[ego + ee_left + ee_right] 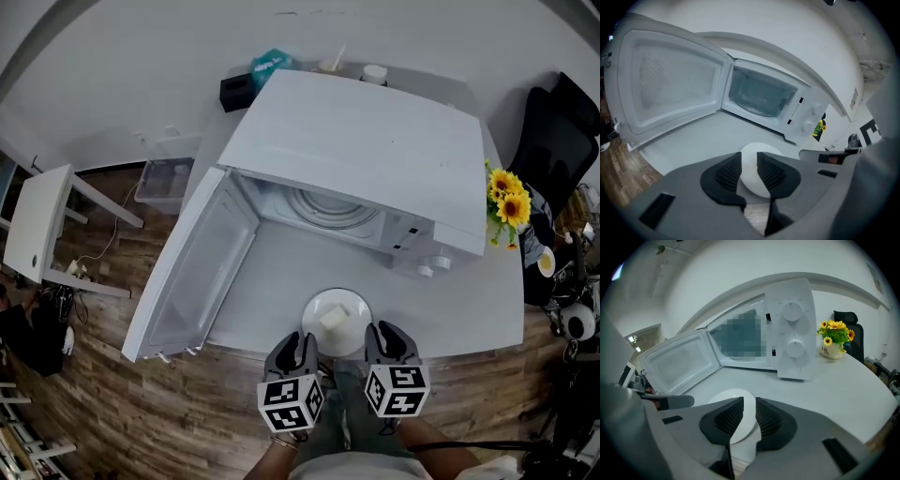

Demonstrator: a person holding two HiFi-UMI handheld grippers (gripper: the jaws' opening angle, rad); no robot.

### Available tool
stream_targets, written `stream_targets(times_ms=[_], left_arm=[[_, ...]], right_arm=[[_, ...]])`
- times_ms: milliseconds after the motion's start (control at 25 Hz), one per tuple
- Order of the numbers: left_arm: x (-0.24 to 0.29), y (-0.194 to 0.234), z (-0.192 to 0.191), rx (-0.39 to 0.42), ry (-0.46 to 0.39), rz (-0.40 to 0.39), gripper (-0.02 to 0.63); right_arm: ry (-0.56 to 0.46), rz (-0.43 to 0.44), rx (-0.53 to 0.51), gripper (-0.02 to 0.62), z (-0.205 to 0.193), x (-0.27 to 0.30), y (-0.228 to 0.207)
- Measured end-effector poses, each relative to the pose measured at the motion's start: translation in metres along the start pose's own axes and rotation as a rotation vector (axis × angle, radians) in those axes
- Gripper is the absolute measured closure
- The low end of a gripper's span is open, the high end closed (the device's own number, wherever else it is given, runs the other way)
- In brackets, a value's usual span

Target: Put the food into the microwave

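The left gripper (749, 163) holds its jaws a narrow gap apart and grips nothing. The white plate (357, 307) shows through the gap. The right gripper (749, 404) is likewise narrowly parted and empty, at the plate's near right edge. A pale food block (333, 320) sits on the plate, which rests on the table (469, 300) before the microwave (375, 150). The microwave's door (202, 272) stands open.

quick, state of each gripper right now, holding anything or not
left gripper: open, holding nothing; the plate only shows through the gap between its jaws.
right gripper: open, holding nothing.
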State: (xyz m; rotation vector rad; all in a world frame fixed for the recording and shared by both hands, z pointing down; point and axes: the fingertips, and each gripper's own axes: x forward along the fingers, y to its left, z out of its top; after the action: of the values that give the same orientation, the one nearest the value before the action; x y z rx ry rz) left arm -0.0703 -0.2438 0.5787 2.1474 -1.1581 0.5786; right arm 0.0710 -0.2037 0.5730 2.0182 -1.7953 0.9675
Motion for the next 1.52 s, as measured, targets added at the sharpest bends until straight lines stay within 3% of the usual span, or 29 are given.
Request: stream_targets(times_ms=[680,1520], left_arm=[[0.038,0.013,-0.03,-0.102,0.068,0.022,0.503],[0.042,0.02,-0.032,-0.158,0.083,0.051,0.545]], right_arm=[[0.087,0.014,0.106,0.511,-0.034,0.038,-0.015],[0.098,0.017,0.033,0.534,-0.032,0.046,-0.01]])
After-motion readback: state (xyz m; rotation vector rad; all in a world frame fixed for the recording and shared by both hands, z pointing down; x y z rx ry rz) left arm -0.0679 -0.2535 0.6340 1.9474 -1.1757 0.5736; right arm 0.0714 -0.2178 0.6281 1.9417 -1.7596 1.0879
